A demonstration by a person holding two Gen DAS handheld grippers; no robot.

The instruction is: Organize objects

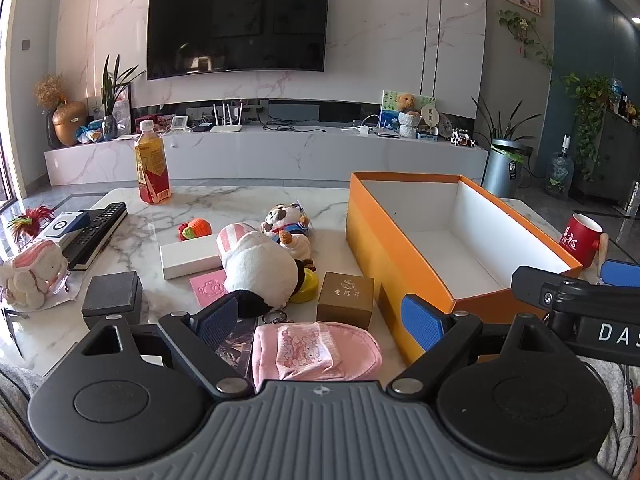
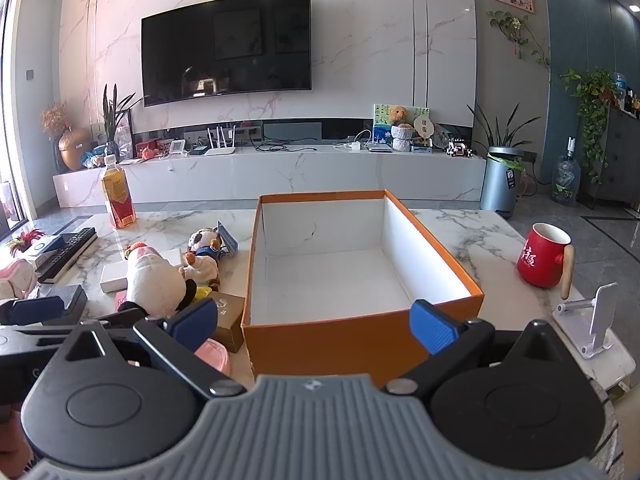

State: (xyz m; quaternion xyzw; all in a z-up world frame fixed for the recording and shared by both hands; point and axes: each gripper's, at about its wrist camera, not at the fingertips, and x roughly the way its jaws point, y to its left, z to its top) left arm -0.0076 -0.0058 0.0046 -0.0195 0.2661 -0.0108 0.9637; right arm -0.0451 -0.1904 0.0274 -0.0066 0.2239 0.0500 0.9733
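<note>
Up front in the left wrist view, the left gripper (image 1: 324, 318) is hanging over the near edge of the marble counter (image 1: 240, 204) with its fingers (image 1: 422, 322) spread wide and gripping nothing. A pink pouch (image 1: 316, 350) is lying between them, with a brown gift box (image 1: 346, 294) just beyond. A panda plush (image 1: 256, 264), a white flat box (image 1: 190, 256), a smaller dog plush (image 1: 286, 224) and a dark square box (image 1: 112, 294) are crowding the left half. A tea bottle (image 1: 152, 164) is standing upright further back, with remotes (image 1: 96, 232) lying at the left edge. The open orange box (image 1: 384, 248) is sitting to the right, its inside bare.

Over in the right wrist view, the right gripper (image 2: 314, 322) is facing the orange box (image 2: 320, 336) head on, fingers (image 2: 434, 326) spread and gripping nothing, the near wall sitting between them. A red mug (image 2: 542, 256) is standing well apart to the right, and a white phone stand (image 2: 592, 320) is resting near the counter's right edge. Bare marble is showing between box and mug.
</note>
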